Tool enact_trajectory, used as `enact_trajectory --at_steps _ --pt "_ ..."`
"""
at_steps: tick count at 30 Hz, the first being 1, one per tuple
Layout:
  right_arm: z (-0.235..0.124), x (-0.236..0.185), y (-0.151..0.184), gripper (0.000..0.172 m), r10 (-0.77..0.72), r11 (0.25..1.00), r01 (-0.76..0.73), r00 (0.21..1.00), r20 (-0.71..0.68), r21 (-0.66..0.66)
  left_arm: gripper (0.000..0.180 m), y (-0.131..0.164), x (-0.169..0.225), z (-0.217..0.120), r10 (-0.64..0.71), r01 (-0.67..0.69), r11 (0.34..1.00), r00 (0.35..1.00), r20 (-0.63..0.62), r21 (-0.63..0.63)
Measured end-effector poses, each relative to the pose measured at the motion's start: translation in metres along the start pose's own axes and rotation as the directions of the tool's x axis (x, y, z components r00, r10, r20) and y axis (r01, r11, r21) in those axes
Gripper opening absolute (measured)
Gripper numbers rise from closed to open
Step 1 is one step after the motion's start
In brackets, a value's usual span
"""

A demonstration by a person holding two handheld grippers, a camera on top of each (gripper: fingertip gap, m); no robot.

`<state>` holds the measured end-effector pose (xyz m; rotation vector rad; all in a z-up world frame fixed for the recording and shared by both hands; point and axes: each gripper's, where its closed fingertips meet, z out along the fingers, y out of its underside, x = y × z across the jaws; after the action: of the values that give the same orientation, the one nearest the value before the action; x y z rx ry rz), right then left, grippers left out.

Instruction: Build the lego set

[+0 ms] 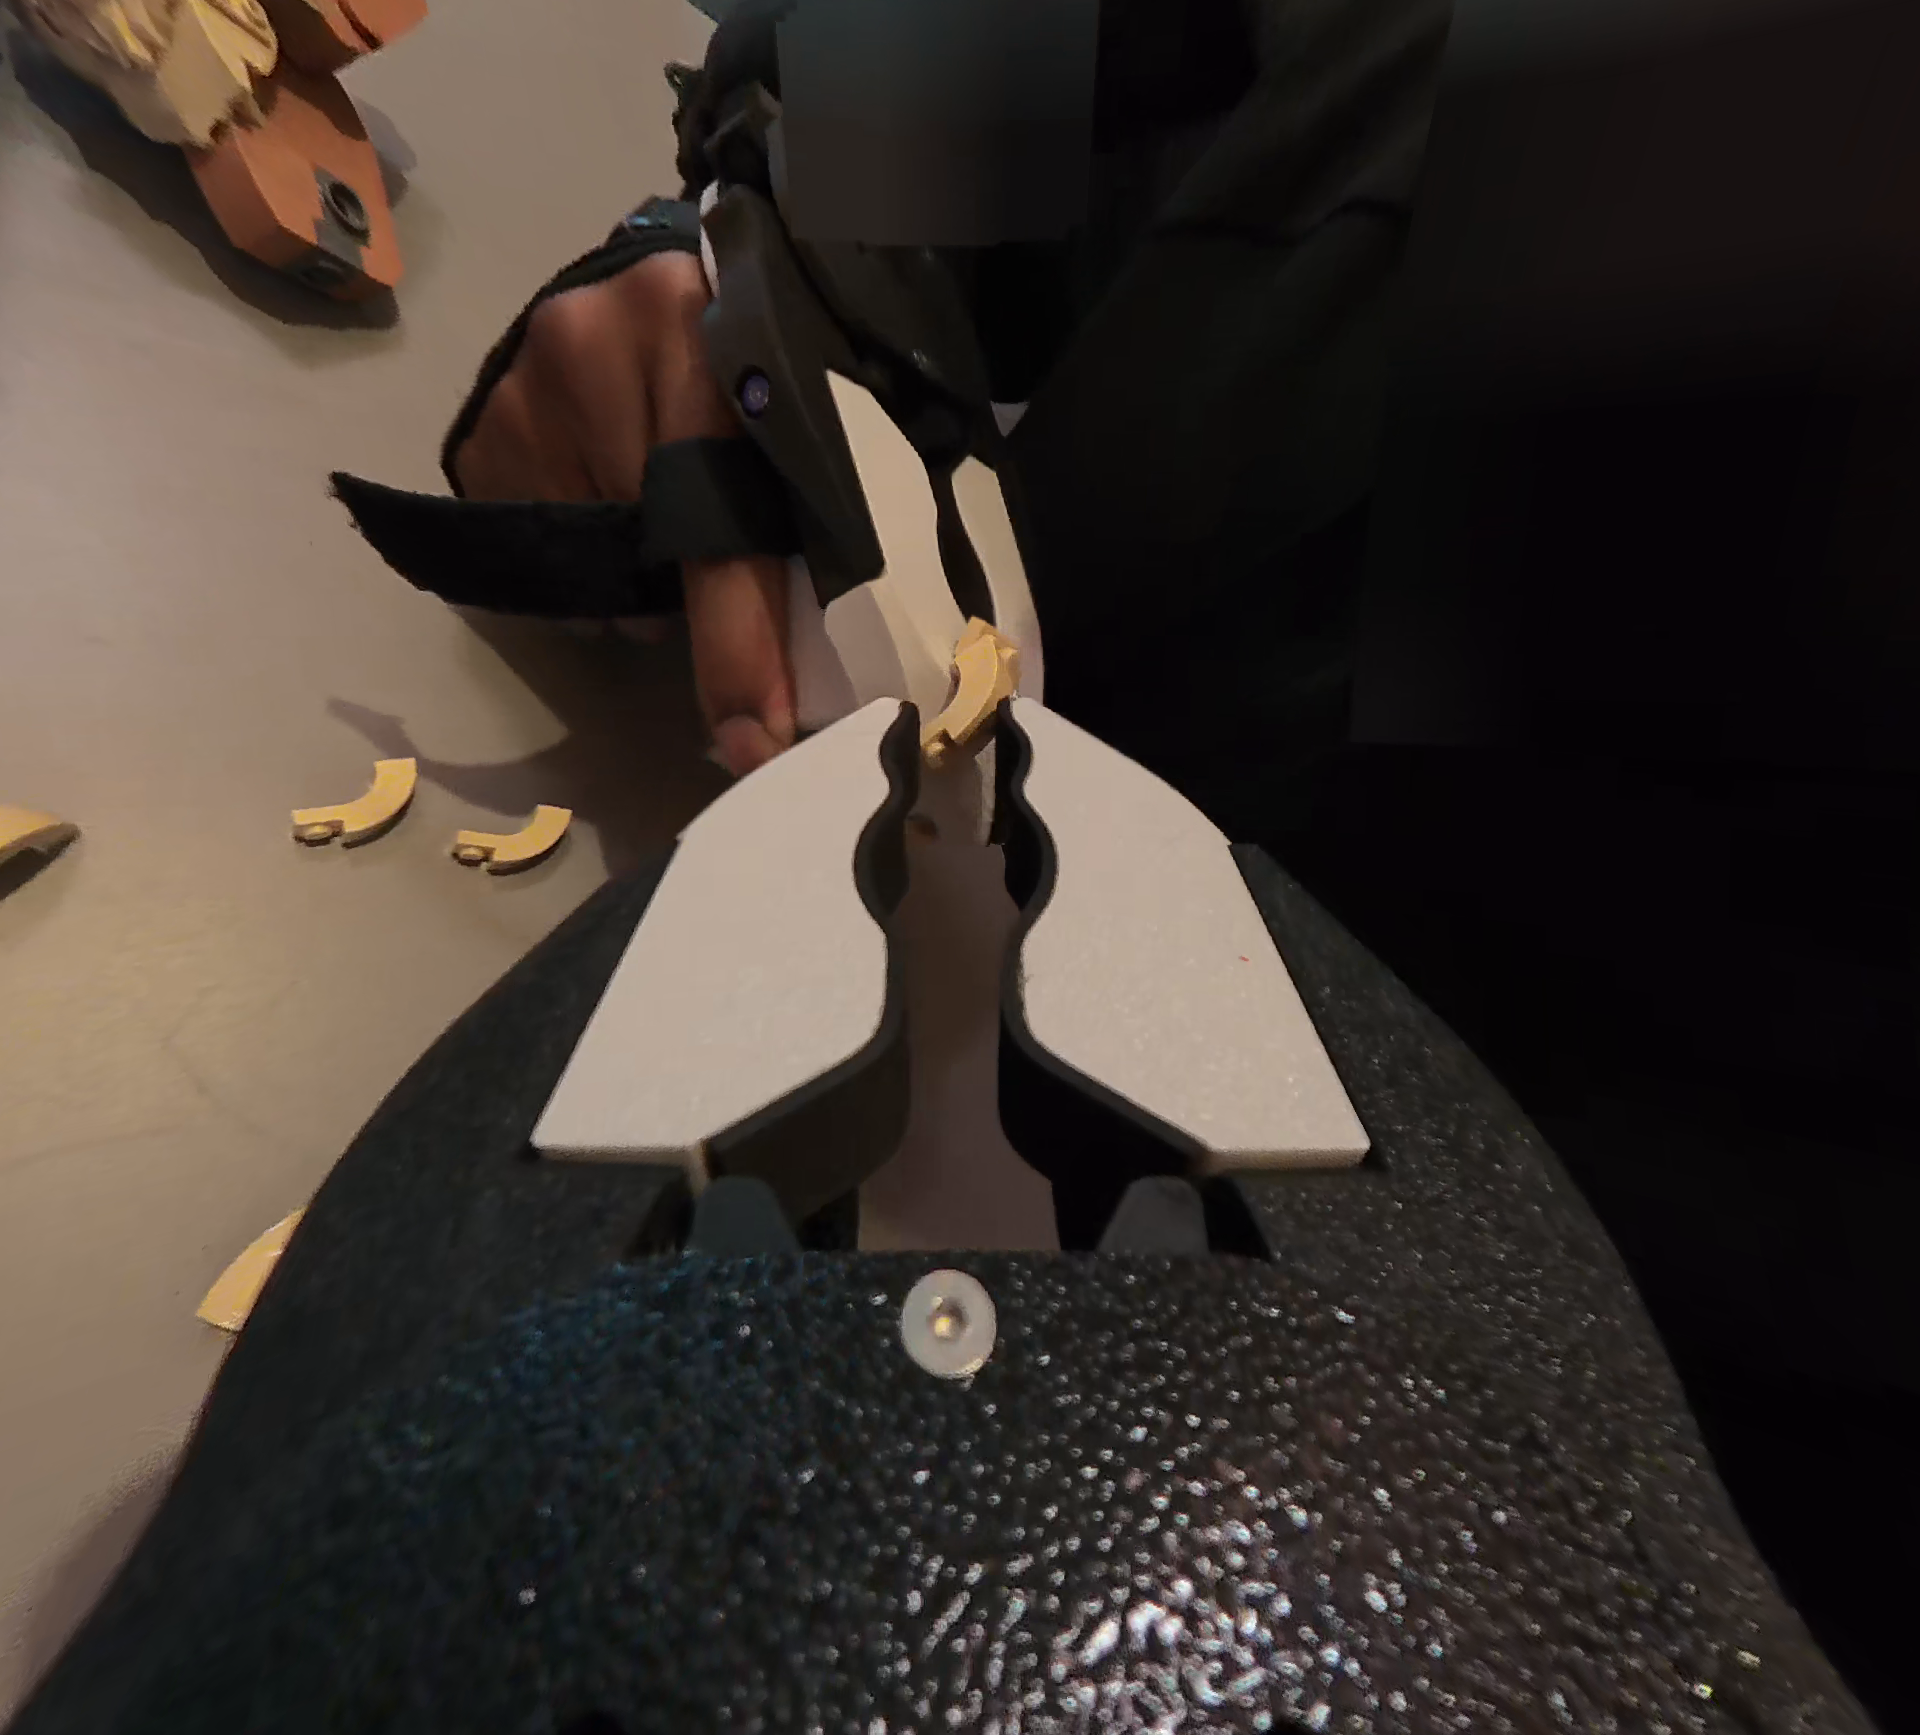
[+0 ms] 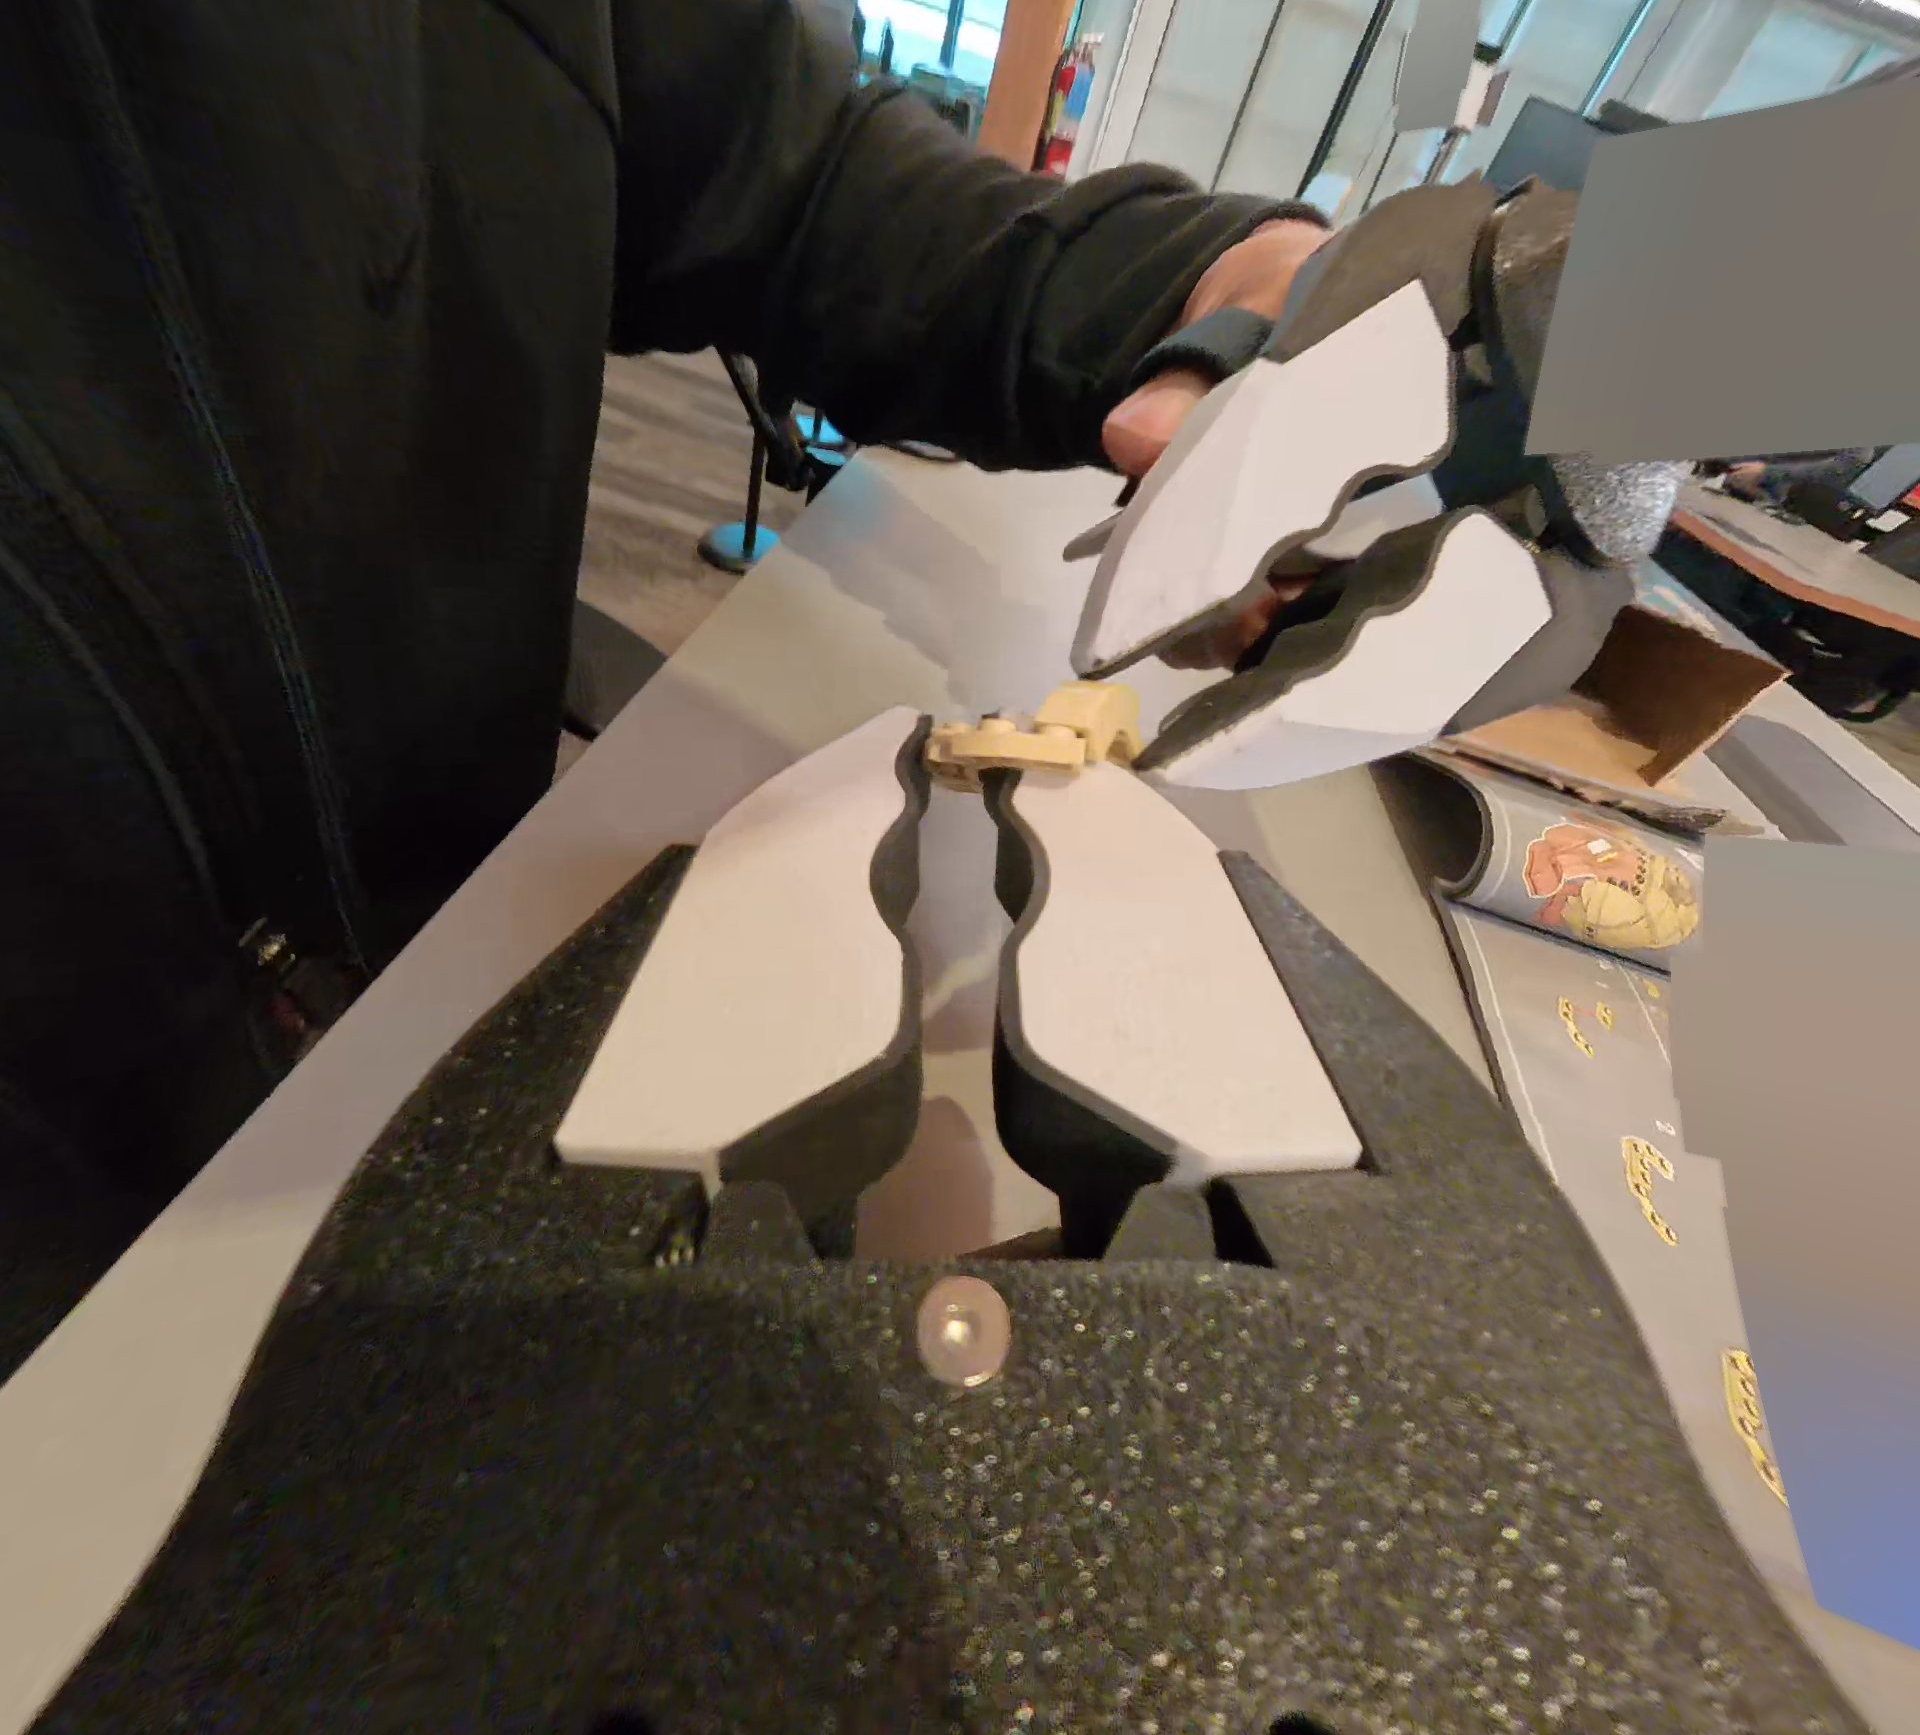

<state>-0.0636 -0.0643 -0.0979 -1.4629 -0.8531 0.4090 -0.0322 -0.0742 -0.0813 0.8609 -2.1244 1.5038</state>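
My right gripper [image 2: 961, 755] is shut on a small tan brick assembly [image 2: 1003, 740] and holds it above the grey table [image 2: 790, 605]. A tan curved piece [image 2: 1103, 711] sits on the far end of that assembly. My left gripper [image 2: 1114, 715] reaches in from the right with its jaws apart around the curved piece, and the pads do not press on it. In the left wrist view the curved piece [image 1: 971, 683] stands just beyond my left gripper [image 1: 956, 729], in front of the right gripper's white fingers [image 1: 894, 532].
Two loose tan curved pieces [image 1: 358, 802] [image 1: 514, 838] lie on the table [image 1: 156, 542]. A brown and tan brick model [image 1: 291, 75] sits at the far left. An open booklet [image 2: 1590, 896] and a cardboard box [image 2: 1662, 688] lie to the right. A person in a black jacket [image 2: 260, 335] stands close. Only a small space, under 4 cm, lies between the two pairs of fingers.
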Motion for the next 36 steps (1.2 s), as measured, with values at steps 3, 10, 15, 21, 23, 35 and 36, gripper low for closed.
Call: enact_trajectory --at_steps 3,10,15,21,23,35,36 --pt "-0.002 0.002 -0.005 0.008 0.020 0.999 -0.019 1.000 -0.007 0.035 0.013 -0.005 0.002 -0.001 0.014 -0.014 1.000 1.000 0.015 0.023" --pt "-0.004 0.004 -0.009 0.008 0.053 0.996 -0.052 0.999 -0.012 0.067 0.011 -0.010 0.004 0.000 0.093 -0.097 0.994 0.992 0.082 0.047" --pt "-0.006 0.005 -0.014 0.008 0.089 0.991 -0.088 0.996 -0.003 0.099 0.012 -0.014 0.005 0.000 0.223 -0.238 0.969 0.959 0.175 0.072" --pt "-0.006 0.004 -0.016 0.008 0.104 0.988 -0.104 0.995 0.008 0.117 0.012 -0.014 0.005 0.000 0.346 -0.378 0.921 0.905 0.247 0.094" --pt "-0.006 0.004 -0.017 0.008 0.104 0.987 -0.105 0.994 0.008 0.119 0.011 -0.014 0.007 0.001 0.364 -0.401 0.910 0.896 0.253 0.108" --pt "-0.007 0.005 -0.017 0.008 0.113 0.986 -0.113 0.994 0.008 0.124 0.008 -0.012 0.009 0.004 0.436 -0.504 0.850 0.837 0.330 0.156" --pt "-0.007 0.006 -0.017 0.008 0.111 0.987 -0.110 0.994 0.003 0.117 0.008 -0.013 0.007 0.000 0.431 -0.511 0.844 0.829 0.357 0.166"
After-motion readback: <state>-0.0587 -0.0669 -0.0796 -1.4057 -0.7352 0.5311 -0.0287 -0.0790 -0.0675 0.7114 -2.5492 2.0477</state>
